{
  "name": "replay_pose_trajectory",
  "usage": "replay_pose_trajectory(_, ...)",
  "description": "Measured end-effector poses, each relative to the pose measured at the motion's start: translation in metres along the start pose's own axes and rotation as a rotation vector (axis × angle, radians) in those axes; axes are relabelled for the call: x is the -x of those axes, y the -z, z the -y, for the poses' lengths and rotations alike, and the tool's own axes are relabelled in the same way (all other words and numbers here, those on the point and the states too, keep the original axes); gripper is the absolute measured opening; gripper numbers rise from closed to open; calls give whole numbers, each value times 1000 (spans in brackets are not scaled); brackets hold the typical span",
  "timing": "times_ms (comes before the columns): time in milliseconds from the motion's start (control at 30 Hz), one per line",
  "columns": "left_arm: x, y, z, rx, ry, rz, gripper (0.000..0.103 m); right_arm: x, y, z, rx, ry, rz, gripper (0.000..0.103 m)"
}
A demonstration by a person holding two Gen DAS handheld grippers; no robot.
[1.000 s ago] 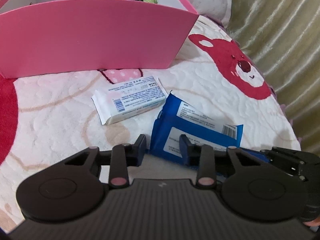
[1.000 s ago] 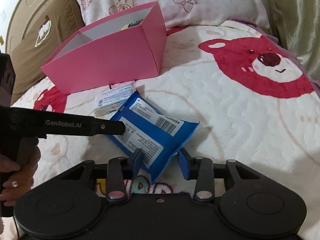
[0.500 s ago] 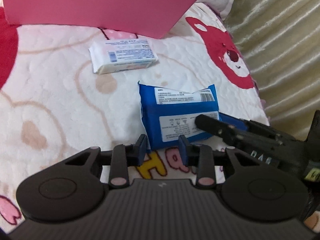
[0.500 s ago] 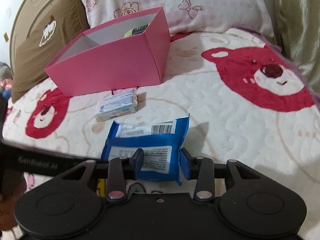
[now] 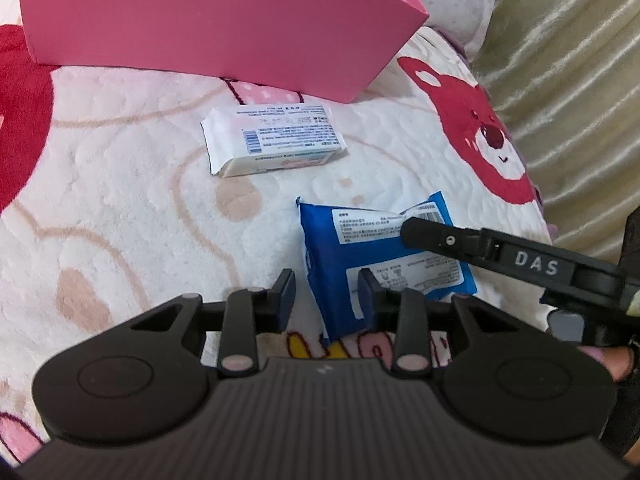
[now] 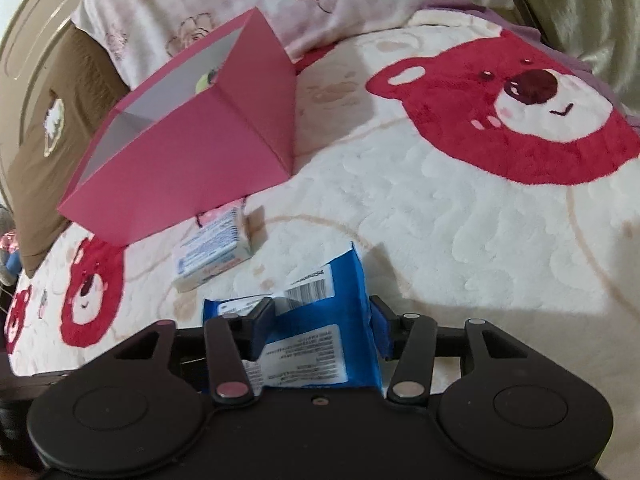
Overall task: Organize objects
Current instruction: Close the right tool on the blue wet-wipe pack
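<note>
The pink box (image 5: 208, 20) is sitting on the bed's bear blanket (image 5: 120, 208), the white packet (image 5: 272, 140) just before it. The left claw (image 5: 326, 294) is hovering narrow, empty, over the blue packet's (image 6: 316, 344) edge. The right claw (image 6: 320, 332) is straddling that blue packet, its jaws opening.

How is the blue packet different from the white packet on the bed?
The blue packet is blue with white labels; the white packet is white with a little pink. The blue one sits between the right tool fingers, whose jaws are opening; nothing touches the white one. The white one lies nearer the pink box. Both are soft packets with printed barcodes.
</note>
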State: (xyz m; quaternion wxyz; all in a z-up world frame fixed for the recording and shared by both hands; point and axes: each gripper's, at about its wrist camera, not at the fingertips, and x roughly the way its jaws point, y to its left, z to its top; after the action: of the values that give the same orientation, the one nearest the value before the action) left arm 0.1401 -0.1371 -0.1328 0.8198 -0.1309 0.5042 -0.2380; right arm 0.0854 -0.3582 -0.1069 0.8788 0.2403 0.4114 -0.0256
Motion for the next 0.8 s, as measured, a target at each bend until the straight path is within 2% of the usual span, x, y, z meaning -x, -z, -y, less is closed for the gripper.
replay_pose_trajectory(200,-1,2,1,-5,-13,10,34,-5,0,-7,92,40,-3,55)
replay_pose_trajectory(333,-1,4,2,1,-20,25,34,-9,-3,-1,102,24,2,57)
replay_pose_trajectory(433,0,5,5,-1,-30,29,34,-9,1,-7,159,42,31,59)
replay_pose_trajectory(533,4,5,4,20,0,27,32,-6,3,-13,231,59,49,60)
replay_pose_trajectory(633,7,6,4,18,14,39,31,17,7,-9,211,-11,29,60)
replay_pose_trajectory(667,5,7,5,12,12,40,30,22,11,-8,234,-10,24,58)
replay_pose_trajectory(733,1,9,6,7,5,37,29,22,17,-8,291,46,0,49)
replay_pose_trajectory(800,-1,8,9,16,-4,37,29,25,21,-4,314,32,-1,43)
